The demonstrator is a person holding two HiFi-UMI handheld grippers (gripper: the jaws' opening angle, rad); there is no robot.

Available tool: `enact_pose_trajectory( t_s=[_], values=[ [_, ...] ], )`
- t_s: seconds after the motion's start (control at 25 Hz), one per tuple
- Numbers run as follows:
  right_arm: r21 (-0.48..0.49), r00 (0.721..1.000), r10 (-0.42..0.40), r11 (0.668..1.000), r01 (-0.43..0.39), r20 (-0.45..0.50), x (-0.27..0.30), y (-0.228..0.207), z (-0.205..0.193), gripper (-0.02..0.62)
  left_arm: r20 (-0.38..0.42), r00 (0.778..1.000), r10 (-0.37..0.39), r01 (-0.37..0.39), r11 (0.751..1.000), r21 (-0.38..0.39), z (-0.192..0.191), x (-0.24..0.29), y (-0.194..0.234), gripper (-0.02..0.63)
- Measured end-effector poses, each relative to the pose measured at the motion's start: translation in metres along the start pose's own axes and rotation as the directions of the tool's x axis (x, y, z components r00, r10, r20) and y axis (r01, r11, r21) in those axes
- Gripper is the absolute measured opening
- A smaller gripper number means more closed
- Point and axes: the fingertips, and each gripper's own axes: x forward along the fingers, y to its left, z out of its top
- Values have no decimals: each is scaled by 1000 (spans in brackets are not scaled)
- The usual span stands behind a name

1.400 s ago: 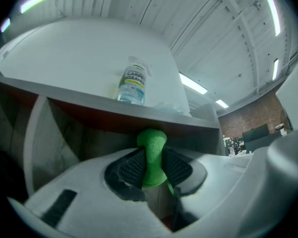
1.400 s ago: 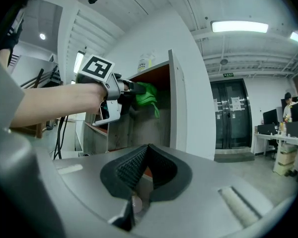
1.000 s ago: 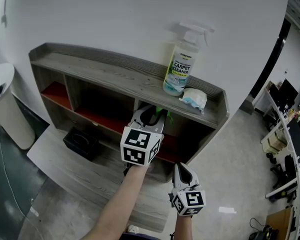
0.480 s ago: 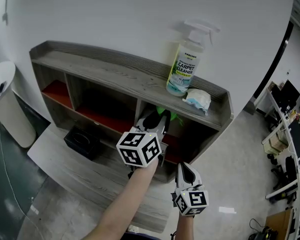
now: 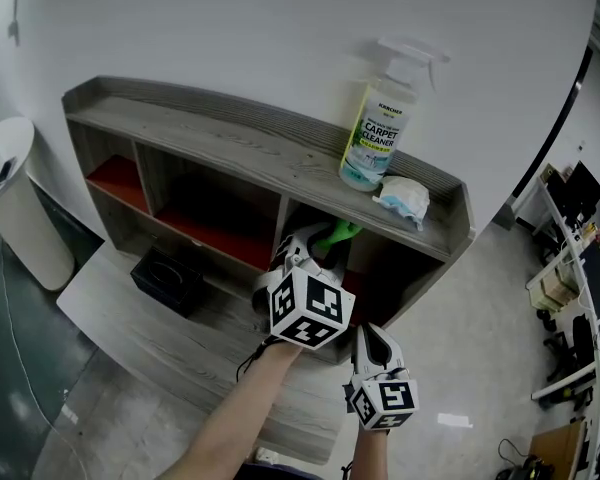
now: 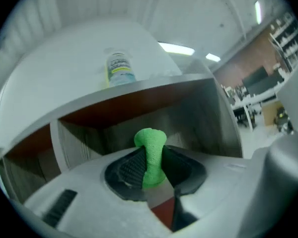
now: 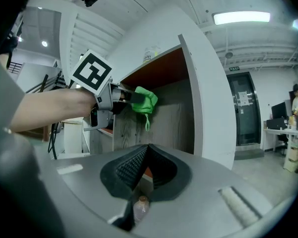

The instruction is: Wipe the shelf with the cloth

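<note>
The left gripper (image 5: 310, 256) has its jaws closed tight on the cloth (image 6: 150, 155), a green bunch pinched near its middle, with a rounded end poking past the tips and a loose tail hanging below. It points at the right-hand opening of the shelf (image 5: 210, 143), with the cloth at about 1 o'clock from the gripper's cube in the head view, just under the top board. The right gripper view shows the cloth in the air in front of the opening's side wall. It seems to touch no surface, though the angle makes that hard to be sure of.

The right gripper (image 5: 368, 340) is at 5 o'clock from the left one, lower and out of the shelf, with its jaws pressed together and nothing between them.

On the top board a spray bottle (image 5: 378, 123) stands at 1 o'clock from the left gripper, with a white wad (image 5: 404, 196) touching or just beside it at 4 o'clock.

As for progress, the cloth is in hand and has been brought to the shelf, so the fetching is done. No surface shows a wet or cleaned streak, so I judge the wiping itself is barely begun or not begun. The top board, the red inner boards and this right opening all look left to do.
</note>
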Motion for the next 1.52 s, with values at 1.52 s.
enact_pose_trajectory(
  t_s=[1.52],
  values=[
    [36,999,-30,999,31,-21,-12,-3,-17,9,-450,890,76,222,789,572,-136,-22,-23,84]
  ],
)
